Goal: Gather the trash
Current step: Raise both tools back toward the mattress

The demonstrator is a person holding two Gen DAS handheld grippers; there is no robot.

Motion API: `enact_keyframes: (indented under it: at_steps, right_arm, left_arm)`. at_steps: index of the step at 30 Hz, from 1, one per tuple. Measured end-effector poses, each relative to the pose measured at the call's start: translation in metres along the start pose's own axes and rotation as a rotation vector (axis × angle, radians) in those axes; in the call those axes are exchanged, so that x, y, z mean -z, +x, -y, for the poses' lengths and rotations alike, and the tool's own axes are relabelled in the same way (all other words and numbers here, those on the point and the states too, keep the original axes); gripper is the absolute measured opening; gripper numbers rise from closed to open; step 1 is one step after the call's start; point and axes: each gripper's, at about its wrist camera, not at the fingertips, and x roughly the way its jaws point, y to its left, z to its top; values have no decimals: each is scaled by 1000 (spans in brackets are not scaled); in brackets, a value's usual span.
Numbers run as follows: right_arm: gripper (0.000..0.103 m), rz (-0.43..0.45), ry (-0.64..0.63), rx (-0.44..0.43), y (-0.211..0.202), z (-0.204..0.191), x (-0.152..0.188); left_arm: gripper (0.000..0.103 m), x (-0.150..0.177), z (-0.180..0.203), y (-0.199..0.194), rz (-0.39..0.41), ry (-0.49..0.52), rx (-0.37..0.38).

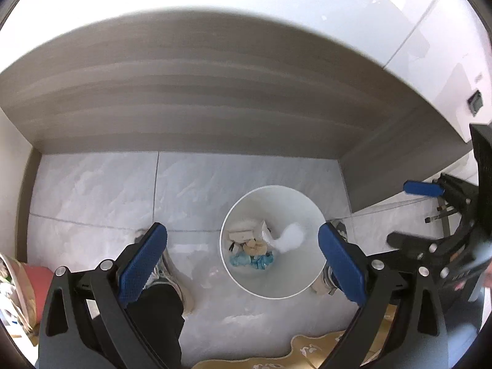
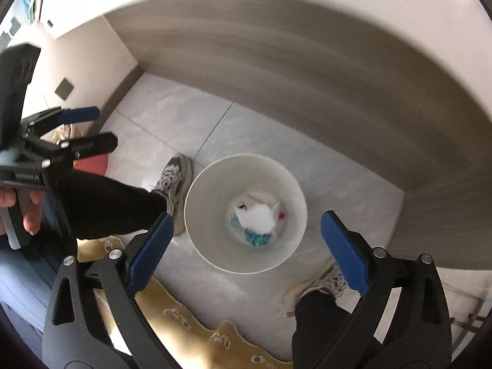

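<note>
Grey tiled floor (image 1: 101, 190), white bin (image 2: 200, 230) between two shoes. Both tongs, left (image 1: 243, 258) and right (image 2: 246, 247), wide, empty. White wad (image 1: 292, 236) mid-fall; could clip rim, land outside.

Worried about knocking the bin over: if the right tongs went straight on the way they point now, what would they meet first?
Probably the white bin itself: the open right tongs aim at its near rim or open mouth, where white tissue lies. Depth is unclear; nothing shows between.
</note>
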Motion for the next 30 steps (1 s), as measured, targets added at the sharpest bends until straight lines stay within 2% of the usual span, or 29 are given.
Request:
enact_keyframes:
  at_steps: [7, 14, 18, 23, 30]
  right_arm:
    - [98, 122, 20, 26, -69, -2, 3]
    - [98, 311, 35, 10, -171, -8, 7]
    - [98, 435, 13, 30, -231, -11, 1]
    - [98, 545, 0, 37, -281, -11, -13]
    - [98, 623, -81, 111, -319, -21, -56]
  left_arm:
    - [97, -3, 16, -44, 91, 25, 7]
    - [97, -13, 52, -117, 216, 119, 58]
    - [97, -25, 72, -165, 317, 195, 37]
    - [97, -49, 84, -212, 418, 231, 5]
    - [97, -106, 80, -256, 528, 226, -41]
